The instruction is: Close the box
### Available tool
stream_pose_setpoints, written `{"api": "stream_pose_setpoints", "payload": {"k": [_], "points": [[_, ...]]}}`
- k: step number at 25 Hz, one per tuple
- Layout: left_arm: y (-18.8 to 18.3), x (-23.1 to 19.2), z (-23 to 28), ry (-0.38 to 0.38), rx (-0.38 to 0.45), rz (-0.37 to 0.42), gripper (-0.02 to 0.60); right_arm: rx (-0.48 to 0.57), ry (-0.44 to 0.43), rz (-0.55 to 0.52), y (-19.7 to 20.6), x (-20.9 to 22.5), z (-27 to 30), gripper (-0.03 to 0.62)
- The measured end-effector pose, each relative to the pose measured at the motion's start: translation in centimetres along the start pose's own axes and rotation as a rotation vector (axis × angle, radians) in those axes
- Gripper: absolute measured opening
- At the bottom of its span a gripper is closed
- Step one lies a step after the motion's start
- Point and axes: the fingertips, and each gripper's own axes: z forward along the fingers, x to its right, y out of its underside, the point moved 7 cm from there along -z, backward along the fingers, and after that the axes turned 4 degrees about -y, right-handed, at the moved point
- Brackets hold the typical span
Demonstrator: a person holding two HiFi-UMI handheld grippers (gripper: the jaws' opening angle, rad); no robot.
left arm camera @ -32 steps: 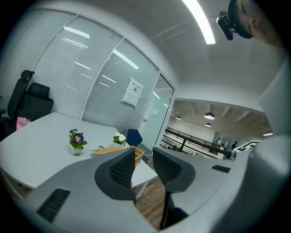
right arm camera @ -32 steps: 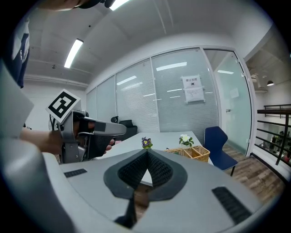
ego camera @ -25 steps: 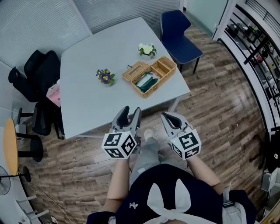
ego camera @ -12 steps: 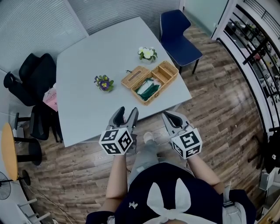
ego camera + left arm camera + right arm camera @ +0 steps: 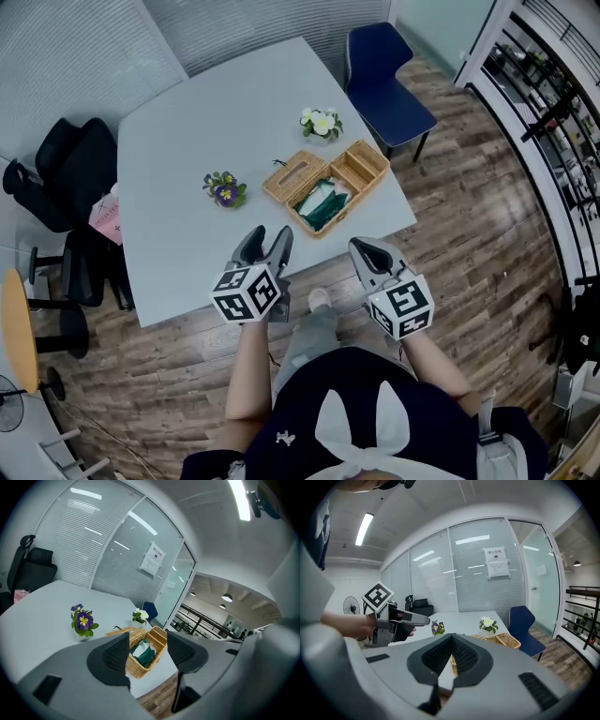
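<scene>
Grey table (image 5: 187, 141) bears open wicker box (image 5: 356, 170); purple flowers (image 5: 225, 188); white flowers (image 5: 321, 122).

Office meeting room, blind-covered glass partitions (image 5: 478, 573), white table (image 5: 216, 122), black swivel chairs (image 5: 66, 178)

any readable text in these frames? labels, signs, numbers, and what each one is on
Nothing can be read for certain.
Wall notice: a printed heading and lines, too small to read.
Pink item: dark marks, too blurred to read.
Marker cubes: square patterns only, no words.
</scene>
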Motion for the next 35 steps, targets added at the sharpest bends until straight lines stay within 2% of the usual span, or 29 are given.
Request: {"api": "stream_pose_setpoints", "payload": {"k": [7,16,26,28,31,35], "points": [[-1.1,-2.2,2.8,-0.008,-0.027,-0.02,0.243,-0.017,0.013,-0.004,-0.3,1.4,2.4,0.005],[-1.2,-5.6,7.1,-0.026,-0.104,-0.036,0.242,-0.02,0.023,-0.001,-1.4,3.1,5.9,0.005],[-0.3,-9.5,12.0,-0.024,-0.192,-0.118,0.242,-0.032,0.042,0.008,-1.6,4.8,9.0,0.005],[0.0,-10.2,13.0,-0.014,-0.21,-0.147,0.242,-0.034,0.045,0.008,-1.6,5.0,9.5,0.005],[0.6,-11.2,14.4,0.014,-0.211,-0.241,0.242,-0.029,0.048,0.009,-1.6,5.4,9.8,0.005],[1.2,-12.4,15.4,0.012,-0.224,-0.334,0.242,-0.039,0.051,0.009,-1.6,5.6,10.1,0.005]]}}
